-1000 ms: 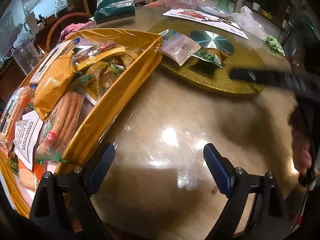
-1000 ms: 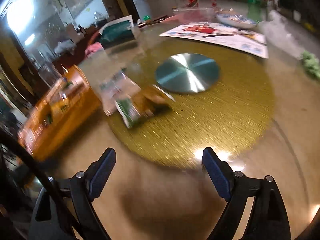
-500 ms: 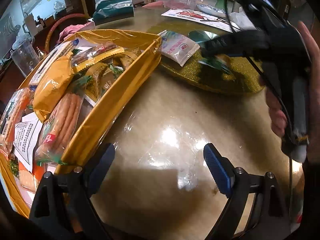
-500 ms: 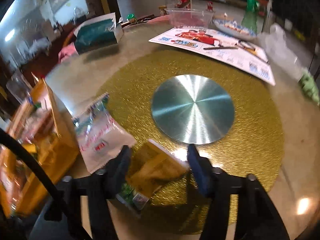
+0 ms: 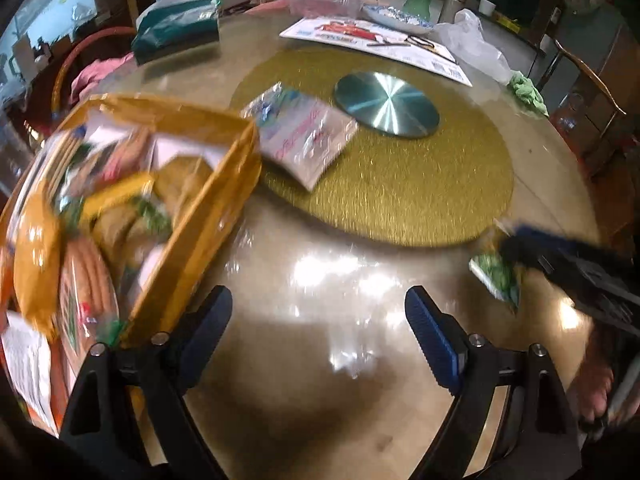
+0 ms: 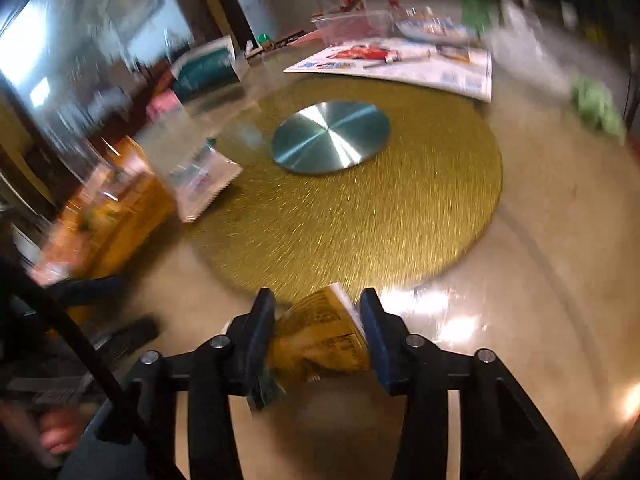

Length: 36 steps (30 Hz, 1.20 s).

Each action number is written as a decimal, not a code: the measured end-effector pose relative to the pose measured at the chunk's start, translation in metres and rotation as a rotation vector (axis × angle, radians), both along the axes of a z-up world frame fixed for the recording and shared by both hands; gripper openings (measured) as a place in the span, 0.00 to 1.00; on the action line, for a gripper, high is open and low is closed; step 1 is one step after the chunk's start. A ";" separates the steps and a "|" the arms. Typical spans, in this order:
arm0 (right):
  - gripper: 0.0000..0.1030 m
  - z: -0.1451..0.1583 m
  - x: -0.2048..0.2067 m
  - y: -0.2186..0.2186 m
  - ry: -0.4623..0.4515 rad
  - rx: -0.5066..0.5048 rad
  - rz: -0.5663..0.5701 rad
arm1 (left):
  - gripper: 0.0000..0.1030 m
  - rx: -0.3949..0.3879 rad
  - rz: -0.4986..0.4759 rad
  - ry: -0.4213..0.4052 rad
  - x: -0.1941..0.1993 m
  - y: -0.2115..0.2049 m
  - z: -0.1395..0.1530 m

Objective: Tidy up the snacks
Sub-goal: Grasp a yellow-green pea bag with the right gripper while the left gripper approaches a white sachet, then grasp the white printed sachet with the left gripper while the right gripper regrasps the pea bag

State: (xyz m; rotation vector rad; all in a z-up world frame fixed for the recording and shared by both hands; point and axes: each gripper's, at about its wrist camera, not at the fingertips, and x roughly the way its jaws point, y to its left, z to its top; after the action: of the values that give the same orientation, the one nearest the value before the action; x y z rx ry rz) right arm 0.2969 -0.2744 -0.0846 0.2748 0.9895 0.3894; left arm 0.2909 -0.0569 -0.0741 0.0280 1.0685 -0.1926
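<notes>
Left wrist view: left gripper (image 5: pixel 318 336) hangs over bare table (image 5: pixel 320 360), fingers spread wide, nothing between them. Yellow bag (image 5: pixel 200 216) at left, mouth gaping, stuffed with snack packs. White packet (image 5: pixel 308 140) lies on the gold mat (image 5: pixel 400 200), touching the bag's far-right corner. At right, the right gripper (image 5: pixel 516 246) carries a small pouch (image 5: pixel 496 280) with a green end, off the mat, over the table.

Right wrist view: right gripper (image 6: pixel 318 328) fingers clenched on the yellow pouch (image 6: pixel 320 336), pinching it across its middle; foil crumples between the pads. White packet (image 6: pixel 204 184) sits far left on the mat edge, beside the bag (image 6: pixel 116 208). Steel disc (image 6: pixel 330 136) at mat centre. Frame blurred.

Handling, judged: pouch looks light, soft, crinkly foil, slippery; contents likely crushable, so a moderate squeeze. Mid-body pinch seems OK; a sealed edge would slip less. White packet looks flat and limp: take it by 1 free edge overhanging the mat, since a flat top grab may just slide.
</notes>
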 end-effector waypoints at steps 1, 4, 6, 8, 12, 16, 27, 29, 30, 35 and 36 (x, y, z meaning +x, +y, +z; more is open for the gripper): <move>0.56 -0.001 -0.007 -0.009 0.006 0.051 -0.014 | 0.84 0.028 0.026 -0.014 0.007 0.002 0.002; 0.56 -0.005 -0.025 -0.020 0.006 0.117 -0.034 | 0.82 -0.021 0.046 0.002 0.022 0.013 0.006; 0.56 -0.006 -0.032 -0.017 0.000 0.133 -0.023 | 0.79 -0.032 0.067 0.002 0.029 0.020 0.008; 0.57 -0.006 -0.033 -0.009 -0.006 0.126 -0.006 | 0.79 -0.049 0.093 0.003 0.036 0.028 0.009; 0.73 -0.001 -0.023 0.010 -0.015 0.073 0.010 | 0.79 -0.124 0.151 0.039 0.046 0.035 0.012; 0.76 0.000 -0.011 0.030 -0.035 -0.019 0.009 | 0.81 -0.175 0.175 0.077 0.058 0.025 0.015; 0.39 -0.005 -0.041 0.032 -0.129 -0.281 -0.011 | 0.81 -0.098 0.296 0.160 0.122 0.009 0.006; 0.34 -0.005 -0.049 0.020 -0.129 -0.269 -0.025 | 0.81 -0.098 0.322 0.170 0.130 0.007 0.005; 0.34 -0.005 -0.051 0.015 -0.127 -0.258 -0.032 | 0.81 -0.088 0.332 0.171 0.134 0.004 0.005; 0.31 -0.006 -0.064 -0.006 -0.125 -0.228 -0.059 | 0.75 0.037 0.292 0.161 0.136 -0.014 -0.005; 0.31 -0.006 -0.066 -0.009 -0.125 -0.223 -0.061 | 0.73 0.077 0.258 0.144 0.131 -0.020 -0.006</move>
State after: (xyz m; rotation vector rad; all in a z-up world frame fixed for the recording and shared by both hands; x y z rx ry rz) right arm 0.2310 -0.2829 -0.0904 0.0778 0.8907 0.2355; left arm 0.4221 -0.0772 -0.0803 -0.0552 1.2116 0.0808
